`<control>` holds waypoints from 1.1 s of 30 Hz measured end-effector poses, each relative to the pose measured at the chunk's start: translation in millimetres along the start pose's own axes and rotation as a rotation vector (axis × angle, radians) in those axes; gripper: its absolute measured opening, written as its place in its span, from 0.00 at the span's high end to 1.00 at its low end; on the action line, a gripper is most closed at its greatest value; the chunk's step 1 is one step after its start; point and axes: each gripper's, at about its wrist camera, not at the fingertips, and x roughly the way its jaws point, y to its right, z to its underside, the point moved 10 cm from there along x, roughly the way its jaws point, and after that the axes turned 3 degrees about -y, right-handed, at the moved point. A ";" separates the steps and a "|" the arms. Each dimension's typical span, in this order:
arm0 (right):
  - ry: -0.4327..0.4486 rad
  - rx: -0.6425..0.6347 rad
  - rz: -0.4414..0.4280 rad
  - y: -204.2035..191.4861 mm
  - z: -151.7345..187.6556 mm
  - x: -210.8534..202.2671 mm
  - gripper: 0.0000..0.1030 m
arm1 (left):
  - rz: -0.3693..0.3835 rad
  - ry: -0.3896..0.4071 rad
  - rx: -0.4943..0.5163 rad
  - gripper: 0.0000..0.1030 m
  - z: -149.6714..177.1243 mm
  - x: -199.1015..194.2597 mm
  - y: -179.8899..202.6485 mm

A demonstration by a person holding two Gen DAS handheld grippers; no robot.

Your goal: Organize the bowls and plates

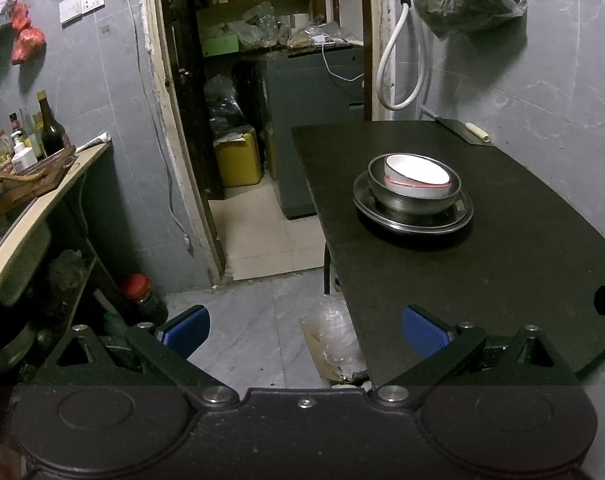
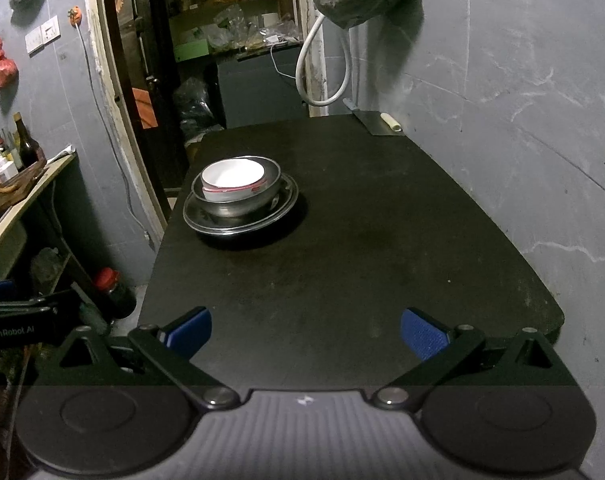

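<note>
Bare black table [image 2: 342,272] from near edge to the stacked dishes [image 2: 240,198]; cleaver [image 2: 376,122] at far wall.

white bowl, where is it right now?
The white bowl sits nested, slightly tilted, in the steel bowl on the steel plate, left-centre on the black table in the right wrist view; both grippers hang open and apart from it.

Centre frame: small bowl [image 2: 232,179] in big bowl [image 2: 258,200], on plate [image 2: 238,222], on table [image 2: 342,272]. Knife [image 2: 376,122] at table's far edge, upper right.
</note>
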 end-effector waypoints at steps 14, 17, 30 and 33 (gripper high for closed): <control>-0.019 -0.007 0.002 -5.8 -2.6 8.6 0.00 | 0.000 -0.008 0.000 0.01 -1.9 6.4 -0.9; -0.020 -0.008 0.005 -7.2 -3.0 9.3 0.00 | 0.000 -0.008 0.000 0.01 -2.0 6.5 -0.4; -0.019 -0.011 0.019 -9.4 -2.4 11.1 0.00 | 0.018 -0.006 0.003 0.01 2.2 13.0 -6.9; -0.019 -0.011 0.019 -9.3 -2.6 11.0 0.00 | 0.018 -0.006 0.004 0.01 2.3 13.0 -7.0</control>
